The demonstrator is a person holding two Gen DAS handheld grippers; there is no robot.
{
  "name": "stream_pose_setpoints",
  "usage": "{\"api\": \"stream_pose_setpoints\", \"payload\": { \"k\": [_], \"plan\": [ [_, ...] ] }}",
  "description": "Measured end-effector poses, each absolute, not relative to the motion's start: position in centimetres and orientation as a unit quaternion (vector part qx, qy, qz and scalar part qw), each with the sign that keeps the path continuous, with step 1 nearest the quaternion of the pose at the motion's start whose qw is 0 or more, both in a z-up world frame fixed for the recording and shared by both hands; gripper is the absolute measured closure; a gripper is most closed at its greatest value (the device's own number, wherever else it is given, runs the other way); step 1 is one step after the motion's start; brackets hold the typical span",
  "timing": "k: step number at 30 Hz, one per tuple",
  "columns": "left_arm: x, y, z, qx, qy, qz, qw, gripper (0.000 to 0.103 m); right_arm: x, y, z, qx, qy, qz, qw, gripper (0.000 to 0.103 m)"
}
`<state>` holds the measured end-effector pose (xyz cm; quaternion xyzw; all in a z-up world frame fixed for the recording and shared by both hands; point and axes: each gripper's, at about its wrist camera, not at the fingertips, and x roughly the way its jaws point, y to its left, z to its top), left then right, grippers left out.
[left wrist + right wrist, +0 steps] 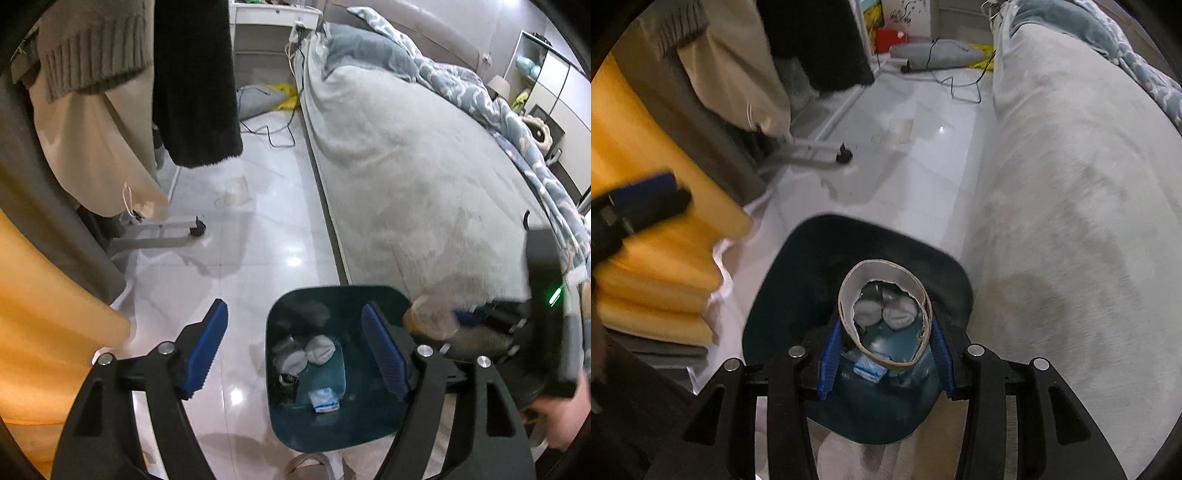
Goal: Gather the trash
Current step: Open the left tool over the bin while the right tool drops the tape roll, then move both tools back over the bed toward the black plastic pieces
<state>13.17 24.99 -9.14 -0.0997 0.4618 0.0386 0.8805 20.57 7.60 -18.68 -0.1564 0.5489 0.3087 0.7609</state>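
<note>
The right hand-held gripper (pixel 884 356) fills the bottom of its own view, its blue pads closed partway on a short cardboard ring (pixel 884 317), a piece like the core of a tape roll, pinched across its sides with the open end facing the camera. Through the ring the inside of the dark teal bin (pixel 775 306) shows, so the piece hangs directly over the opening, above the rim as far as I can judge. The bin stands on the tiled floor (pixel 908 177) just beside the bed (pixel 1071 184), and it already holds a couple of crumpled grey-white wads (pixel 319 350) and a small blue and white packet (pixel 324 400). The left hand-held gripper (pixel 295 350) is held wide open with nothing between its pads, over the near left part of the bin and the floor beside it; its tip also shows blurred at the left edge of the right view. The step in hand looks like the drop: the trash is gathered and carried, and only the release is left. The next move calls for spreading the right pads enough to let the ring fall clear, keeping it centred so it does not catch the rim or roll out onto the floor. Whether more trash lies on the floor I cannot tell; a pale stain (pixel 232 190) farther off looks flat.
</note>
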Motion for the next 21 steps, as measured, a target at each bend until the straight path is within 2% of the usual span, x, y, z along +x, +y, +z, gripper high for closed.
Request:
{"api": "stream_pose_setpoints", "payload": {
  "k": [5,8,10,14,18,21],
  "plan": [
    [13.4,24.7,-7.4,-0.091,0.441,0.041,0.892,0.025,19.2,8.7,-20.7,-0.191,0.563,0.314,0.74,0.057],
    [13.3,24.5,-5.8,-0.088,0.421,0.039,0.902,0.025,18.7,9.1,-21.6,-0.209,0.566,0.315,0.732,0.045],
    [13.2,24.5,-5.2,-0.092,0.412,0.034,0.906,0.025,18.2,9.2,-22.1,-0.22,0.568,0.316,0.727,0.043],
    [13.2,24.4,-3.4,-0.1,0.388,0.025,0.916,0.025,17.8,9.2,-22.2,-0.22,0.567,0.321,0.726,0.032],
    [13.2,24.0,-2.2,-0.11,0.369,0.011,0.923,0.025,17.6,8.6,-20.8,-0.205,0.553,0.323,0.74,0.027],
    [13.5,23.2,-1.3,-0.107,0.355,0.001,0.929,0.025,18.0,7.8,-19.2,-0.194,0.54,0.32,0.754,0.026]
  ]
}}
